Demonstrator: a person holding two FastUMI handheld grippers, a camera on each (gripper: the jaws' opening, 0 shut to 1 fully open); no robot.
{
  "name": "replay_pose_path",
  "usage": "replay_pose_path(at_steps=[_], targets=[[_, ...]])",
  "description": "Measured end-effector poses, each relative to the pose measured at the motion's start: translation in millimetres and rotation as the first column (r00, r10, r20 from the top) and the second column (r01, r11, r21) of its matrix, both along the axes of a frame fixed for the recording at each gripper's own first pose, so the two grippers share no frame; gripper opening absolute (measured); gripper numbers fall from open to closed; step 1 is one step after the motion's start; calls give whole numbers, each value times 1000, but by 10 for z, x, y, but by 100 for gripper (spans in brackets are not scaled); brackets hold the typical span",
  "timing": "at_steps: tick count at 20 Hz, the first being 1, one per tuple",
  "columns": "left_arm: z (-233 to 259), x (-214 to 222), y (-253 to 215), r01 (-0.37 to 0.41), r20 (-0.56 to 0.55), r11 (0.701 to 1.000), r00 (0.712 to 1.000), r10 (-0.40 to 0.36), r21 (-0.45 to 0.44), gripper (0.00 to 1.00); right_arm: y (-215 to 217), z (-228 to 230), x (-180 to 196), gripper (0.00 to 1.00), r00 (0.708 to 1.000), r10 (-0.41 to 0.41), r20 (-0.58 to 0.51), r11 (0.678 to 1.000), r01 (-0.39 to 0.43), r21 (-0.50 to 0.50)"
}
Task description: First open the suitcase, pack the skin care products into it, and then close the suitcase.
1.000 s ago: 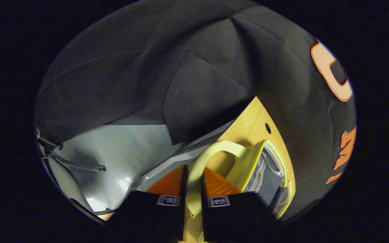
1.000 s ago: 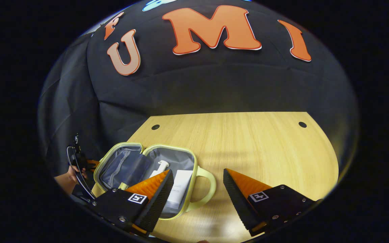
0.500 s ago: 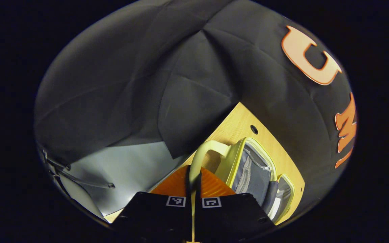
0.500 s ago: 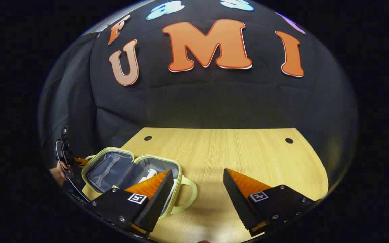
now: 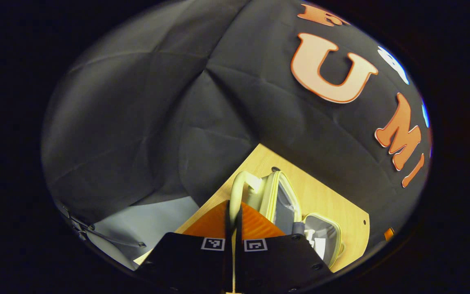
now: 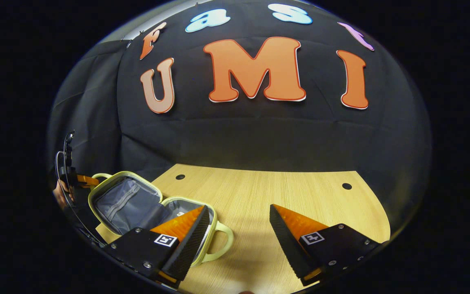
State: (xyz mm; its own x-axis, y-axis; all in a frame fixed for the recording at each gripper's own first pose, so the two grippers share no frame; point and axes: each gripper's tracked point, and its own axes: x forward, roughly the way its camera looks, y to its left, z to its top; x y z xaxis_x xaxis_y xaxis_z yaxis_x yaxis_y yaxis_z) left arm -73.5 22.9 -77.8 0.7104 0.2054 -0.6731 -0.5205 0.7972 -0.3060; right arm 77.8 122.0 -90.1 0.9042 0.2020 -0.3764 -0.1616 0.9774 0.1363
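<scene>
1. The left gripper [image 5: 233, 212] was clamped tight on the pale-yellow handle [image 5: 237, 190] of the suitcase's lid [image 5: 282, 200], the strap running up from between its closed fingers.
2. The lid stood raised just ahead and to the right of those jaws, its grey lining facing the open base [image 5: 322, 241] beyond.
3. The right gripper [image 6: 239, 226] hung with jaws wide apart and empty over the wooden table [image 6: 284, 192]; the suitcase [image 6: 145, 208] lay at its left finger, skin care products [image 6: 180, 213] barely showing inside.
4. Judged step: closing the suitcase.
5. The next move likely called for swinging the lid over onto the base, then fastening it; the zip was too small to trace.
</scene>
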Motion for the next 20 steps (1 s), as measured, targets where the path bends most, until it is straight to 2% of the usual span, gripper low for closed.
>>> replay_pose_path(at_steps=[5,11,20], targets=[[518,184,-451,64,75,997,995,-66,31,2,-155,168,7,95,998,-25,57,1000,24,7],[999,344,-1130,179,124,980,974,-189,84,2,-238,241,-21,95,996,-37,80,999,34,30],[1289,542,-2220,342,134,928,923,-361,148,2,-475,289,-59,95,993,-64,99,997,60,49]])
